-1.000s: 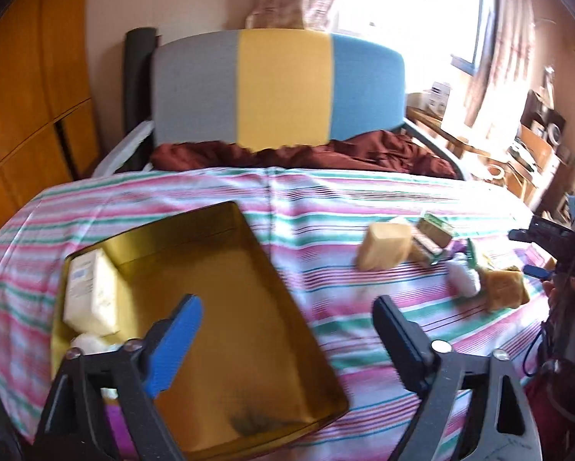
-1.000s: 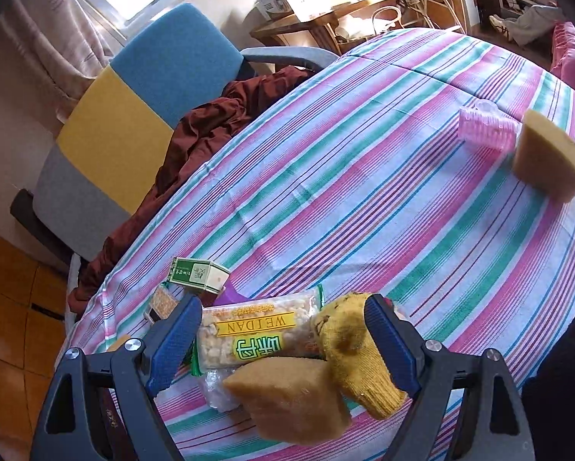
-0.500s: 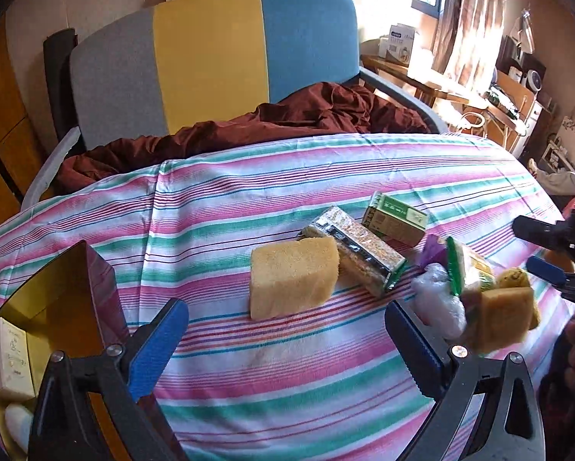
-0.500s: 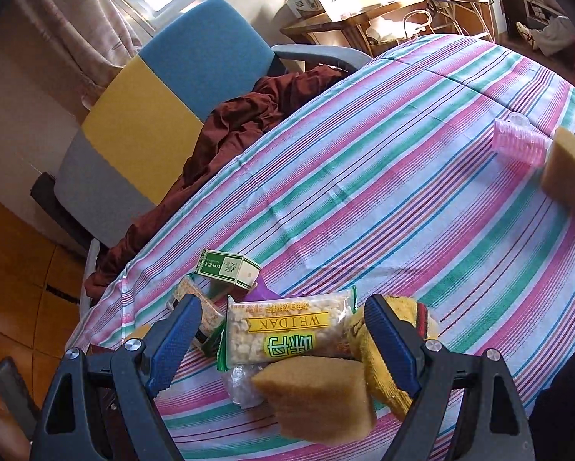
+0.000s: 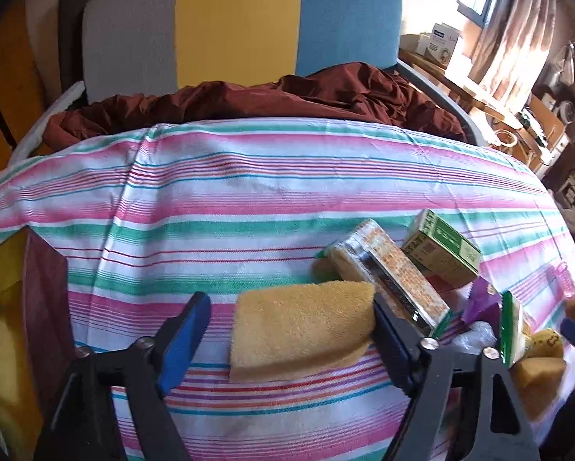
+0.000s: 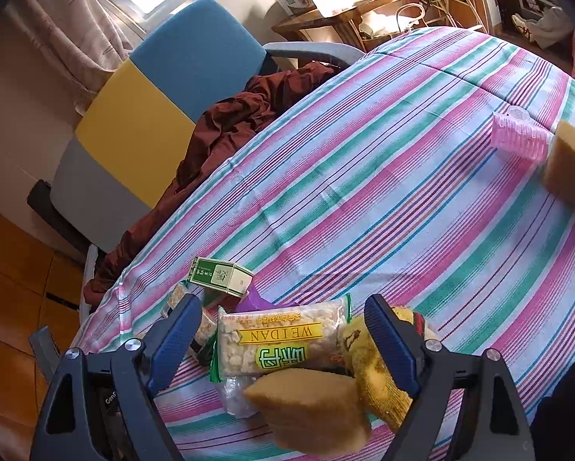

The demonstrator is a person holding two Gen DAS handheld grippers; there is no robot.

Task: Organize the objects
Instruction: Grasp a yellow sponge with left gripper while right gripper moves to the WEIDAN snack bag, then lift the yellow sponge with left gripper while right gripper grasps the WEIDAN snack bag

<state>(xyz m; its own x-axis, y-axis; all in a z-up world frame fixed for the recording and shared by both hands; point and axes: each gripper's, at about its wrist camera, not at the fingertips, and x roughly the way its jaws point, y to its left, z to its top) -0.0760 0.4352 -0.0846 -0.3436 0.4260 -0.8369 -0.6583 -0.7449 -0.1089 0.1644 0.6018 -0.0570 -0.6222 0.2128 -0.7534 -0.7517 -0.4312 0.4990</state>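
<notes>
My left gripper (image 5: 291, 307) is open around a yellow sponge (image 5: 299, 326) that lies on the striped tablecloth (image 5: 249, 192); its right finger touches the sponge's right end. A snack bar (image 5: 387, 269), a green box (image 5: 441, 246) and a purple wrapper (image 5: 483, 303) lie just right of it. My right gripper (image 6: 280, 319) is open above a WEIDAN snack bag (image 6: 280, 342), a second sponge (image 6: 314, 403) and a yellow glove (image 6: 372, 361). The green box shows behind them in the right wrist view (image 6: 220, 274).
A gold tray (image 5: 3, 326) with a red wall stands at the left edge. A pink roller (image 6: 518, 138) and another sponge (image 6: 572, 161) lie at the far right. A chair (image 5: 241, 23) with a maroon cloth (image 5: 268, 96) is behind the table.
My left gripper has swung right from the gold tray and closed in on the yellow sponge, which now sits between its fingers. My right gripper has drifted slightly over the snack pile.
</notes>
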